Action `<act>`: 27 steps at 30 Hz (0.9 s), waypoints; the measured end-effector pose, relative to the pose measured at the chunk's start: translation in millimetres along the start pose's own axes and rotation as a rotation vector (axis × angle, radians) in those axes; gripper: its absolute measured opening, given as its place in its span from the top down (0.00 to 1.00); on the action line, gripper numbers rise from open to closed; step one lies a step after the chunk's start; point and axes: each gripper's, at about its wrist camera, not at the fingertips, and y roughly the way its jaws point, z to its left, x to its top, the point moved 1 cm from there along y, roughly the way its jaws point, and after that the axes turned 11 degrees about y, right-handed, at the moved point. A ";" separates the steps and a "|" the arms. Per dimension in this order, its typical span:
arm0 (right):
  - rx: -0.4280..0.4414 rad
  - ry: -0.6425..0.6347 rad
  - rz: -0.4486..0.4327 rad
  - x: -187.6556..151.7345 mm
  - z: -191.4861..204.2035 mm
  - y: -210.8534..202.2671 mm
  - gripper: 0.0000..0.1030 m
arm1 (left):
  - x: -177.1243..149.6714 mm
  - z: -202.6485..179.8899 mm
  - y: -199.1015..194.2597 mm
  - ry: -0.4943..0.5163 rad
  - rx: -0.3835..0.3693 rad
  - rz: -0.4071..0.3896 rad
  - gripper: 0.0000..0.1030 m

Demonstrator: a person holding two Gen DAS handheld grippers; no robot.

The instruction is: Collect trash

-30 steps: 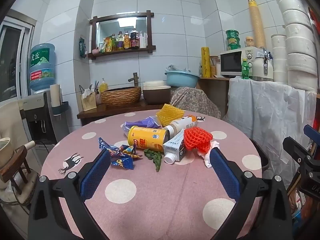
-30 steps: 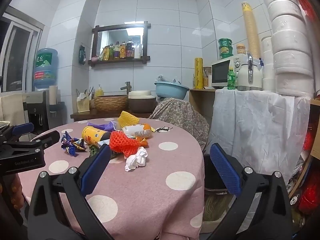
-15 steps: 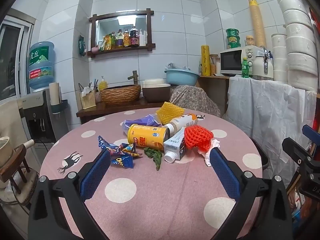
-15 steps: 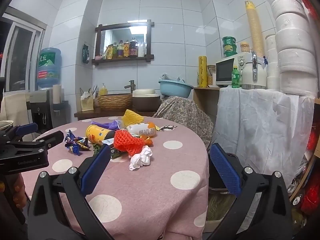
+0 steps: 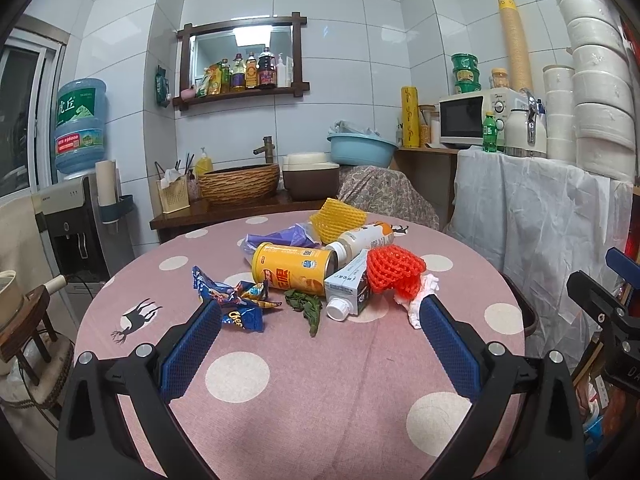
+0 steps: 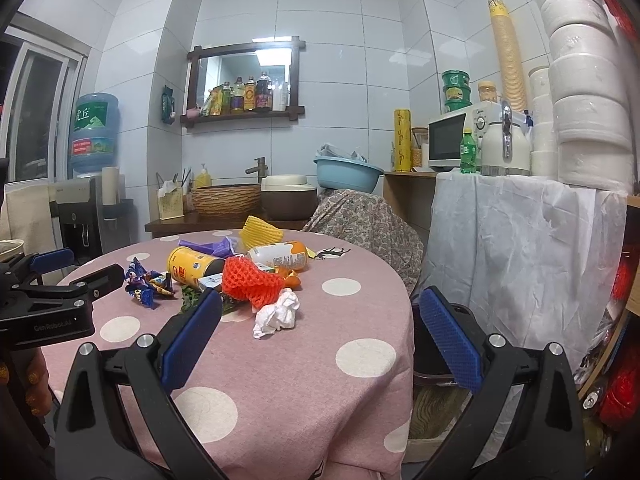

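Observation:
A heap of trash lies mid-table on the pink dotted cloth: a yellow can [image 5: 294, 268] on its side, a white carton [image 5: 347, 286], a red foam net [image 5: 392, 270], a crumpled tissue [image 6: 277, 313], blue snack wrappers [image 5: 232, 300], a green leaf [image 5: 306, 306], a plastic bottle [image 5: 360, 238], a yellow foam net [image 5: 338, 220] and a purple bag [image 5: 276, 238]. My left gripper [image 5: 320, 312] is open and empty, just short of the heap. My right gripper [image 6: 320, 308] is open and empty at the table's right edge, the tissue just ahead of it.
A dark bin [image 6: 444, 344] stands on the floor right of the round table [image 5: 304, 384]. A white-draped counter [image 6: 520, 248] with a microwave is at the right. A sink shelf [image 5: 240, 208] is behind the table and a water dispenser [image 5: 76, 216] at the left.
Both grippers have shifted slightly; the heap sits a little higher and closer in the right wrist view. Nothing has been picked up.

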 end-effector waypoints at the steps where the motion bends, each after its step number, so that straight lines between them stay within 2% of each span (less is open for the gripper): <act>1: -0.002 0.001 0.001 0.0 -0.5 0.2 0.05 | -0.2 -0.3 0.0 0.000 0.001 -0.001 0.05; 27: 0.002 0.019 0.018 -2.4 -3.9 5.0 0.05 | -2.9 -2.0 4.2 0.003 -0.012 0.016 0.05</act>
